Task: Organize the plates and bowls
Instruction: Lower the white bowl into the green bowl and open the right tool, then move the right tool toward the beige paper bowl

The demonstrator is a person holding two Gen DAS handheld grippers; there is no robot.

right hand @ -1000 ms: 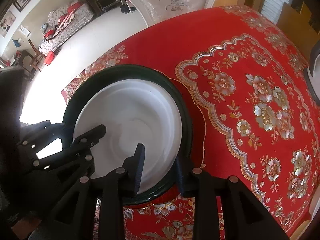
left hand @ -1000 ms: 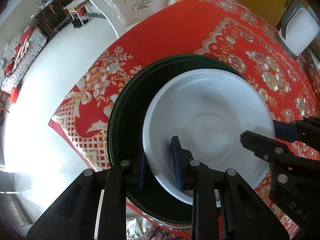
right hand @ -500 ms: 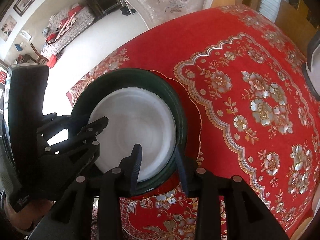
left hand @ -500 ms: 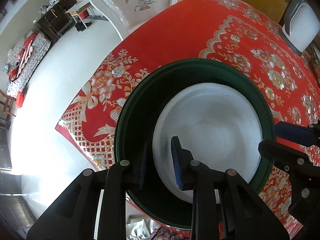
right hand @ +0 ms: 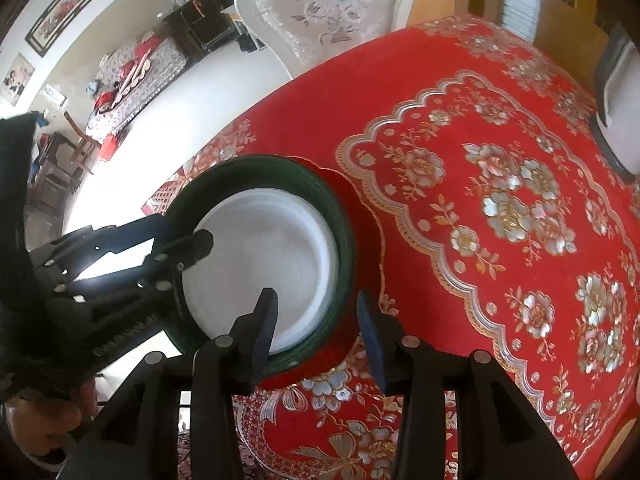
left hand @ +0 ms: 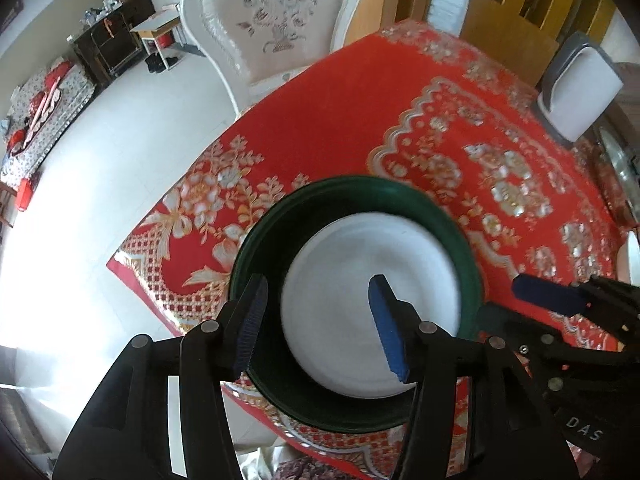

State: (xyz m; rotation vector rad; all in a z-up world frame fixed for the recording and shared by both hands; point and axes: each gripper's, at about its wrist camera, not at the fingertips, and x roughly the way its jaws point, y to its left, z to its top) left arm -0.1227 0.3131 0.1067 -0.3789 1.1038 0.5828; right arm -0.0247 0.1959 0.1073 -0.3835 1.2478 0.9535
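Note:
A white plate point(left hand: 360, 276) lies inside a wider dark green plate point(left hand: 276, 236) near the corner of the red floral tablecloth point(left hand: 352, 120). My left gripper point(left hand: 318, 322) hangs just above the white plate's near-left part; its jaws are opening and nothing is pressed between them. My right gripper point(right hand: 318, 332) hovers over the right rim of the green plate point(right hand: 280, 168), jaws opening, pads clear of the rim. The white plate point(right hand: 272, 248) shows in full there. Each gripper appears in the other's view: the right gripper point(left hand: 548, 296), the left gripper point(right hand: 180, 240).
The table's corner and the drop to the pale floor point(left hand: 100, 184) lie just left of the plates. A white ornate chair point(left hand: 276, 28) stands beyond the far edge. A grey-and-white container point(left hand: 576, 92) sits at the back right. A white dish edge point(left hand: 629, 256) peeks in at the right.
The left gripper, earlier shut on the white plate's rim, has let go and risen. The white plate has settled in the green plate. The right gripper's jaws have widened and pulled back a little.

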